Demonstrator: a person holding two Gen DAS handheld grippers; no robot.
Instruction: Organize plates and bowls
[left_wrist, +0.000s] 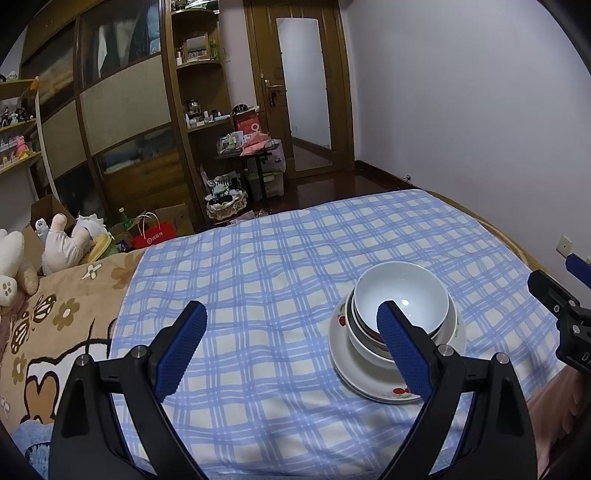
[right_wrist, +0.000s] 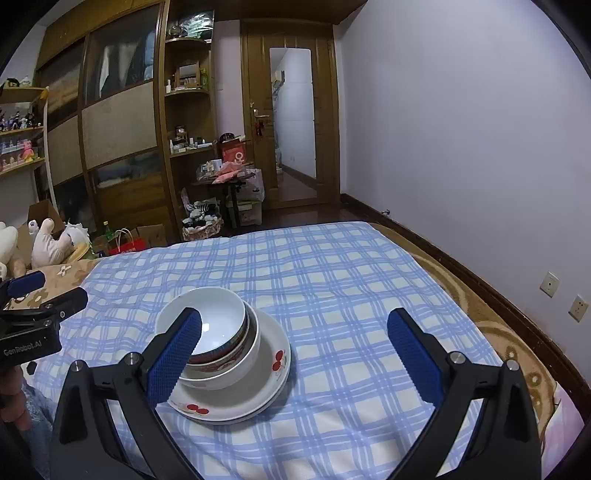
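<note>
Left to right, both wrist views. Far left: plush toys (left_wrist: 22, 258) on a tan floral blanket (left_wrist: 66, 317), just beside the left edge of the blue checked cloth (left_wrist: 258, 280).

Left gripper (left_wrist: 291, 332): jaws wide apart, nothing between them, held over bare cloth. Its right finger overlaps the stack in the view; I cannot tell whether it touches.

Stack, right of centre in the left view and left of centre in the right view: white bowl (right_wrist: 210, 317) on top, nested in a red-patterned bowl (right_wrist: 221, 356), nested in a larger white bowl (right_wrist: 236, 373), all sitting on cherry-print plates (right_wrist: 273, 373). At least two plate rims show; exact count unclear. The bowls sit off-centre on the plates, toward the left side in the right view, and the top bowl looks slightly tilted.

Right gripper (right_wrist: 295, 343): jaws wide apart, empty, poised over the cloth to the right of the stack; its left finger overlaps the bowls in view.

Progress, judged: no loose crockery is visible elsewhere on the cloth, so the stacking appears essentially done. What may remain is centring the bowls or squaring the plates.

Room: open cloth on every side of the stack. The cloth's right edge gives way to a patterned bed border (right_wrist: 517, 332), then the wall (right_wrist: 461, 129). The soft surface looks uneven, so a nudge could tip the stack.
</note>
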